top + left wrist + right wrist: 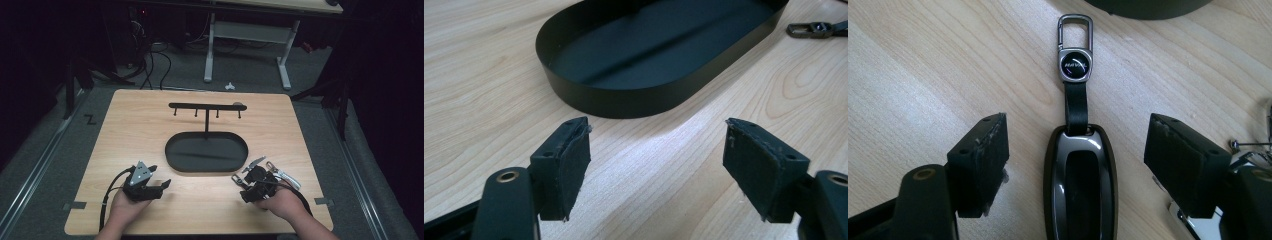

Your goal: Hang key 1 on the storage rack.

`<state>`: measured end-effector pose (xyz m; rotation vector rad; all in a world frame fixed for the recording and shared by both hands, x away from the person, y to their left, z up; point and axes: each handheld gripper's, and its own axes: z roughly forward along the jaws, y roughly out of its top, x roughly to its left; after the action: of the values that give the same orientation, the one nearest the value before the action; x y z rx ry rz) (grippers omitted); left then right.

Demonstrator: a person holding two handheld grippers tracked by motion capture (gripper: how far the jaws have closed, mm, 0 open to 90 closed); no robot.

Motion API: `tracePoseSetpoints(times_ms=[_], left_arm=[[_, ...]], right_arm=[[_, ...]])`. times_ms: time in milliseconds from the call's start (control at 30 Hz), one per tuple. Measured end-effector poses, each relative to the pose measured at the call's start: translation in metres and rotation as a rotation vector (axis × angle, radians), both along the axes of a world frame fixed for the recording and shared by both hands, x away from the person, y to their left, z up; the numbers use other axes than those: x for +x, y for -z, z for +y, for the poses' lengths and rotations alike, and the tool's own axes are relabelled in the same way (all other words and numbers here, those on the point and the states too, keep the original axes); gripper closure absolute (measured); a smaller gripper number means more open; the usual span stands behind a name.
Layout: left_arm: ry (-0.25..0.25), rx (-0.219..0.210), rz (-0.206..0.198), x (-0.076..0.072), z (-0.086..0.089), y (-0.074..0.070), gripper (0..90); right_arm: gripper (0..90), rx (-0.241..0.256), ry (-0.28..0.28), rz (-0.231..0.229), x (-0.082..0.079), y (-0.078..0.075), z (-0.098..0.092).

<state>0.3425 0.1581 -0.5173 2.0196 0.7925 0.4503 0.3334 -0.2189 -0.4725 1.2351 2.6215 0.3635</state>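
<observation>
A dark key fob [1080, 190] with a leather strap and a metal clasp [1075, 35] lies flat on the wooden table. My right gripper [1078, 125] is open and straddles it, one jaw on each side, touching nothing. In the high view that gripper [248, 181] sits at the front right, near the black oval tray [170, 150]. My left gripper [657, 130] is open and empty, low over bare wood, facing the tray's wall [624, 102]. From above, the left gripper [161, 176] is at the front left.
A black T-shaped hook rack [206, 106] rises from the tray's far side. More keys [280, 173] lie to the right of my right gripper, and a silver one [1253, 152] shows beside its right jaw. A small clasp [816, 29] lies past the tray.
</observation>
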Motion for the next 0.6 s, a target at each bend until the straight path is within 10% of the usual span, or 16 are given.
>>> tracePoseSetpoints(times_ms=[600], left_arm=[[-0.012, -0.055, 0.003, 0.000, 0.002, -0.004, 22.4]], right_arm=[[43.0, -0.044, 0.021, 0.153, 0.033, 0.002, 0.009]])
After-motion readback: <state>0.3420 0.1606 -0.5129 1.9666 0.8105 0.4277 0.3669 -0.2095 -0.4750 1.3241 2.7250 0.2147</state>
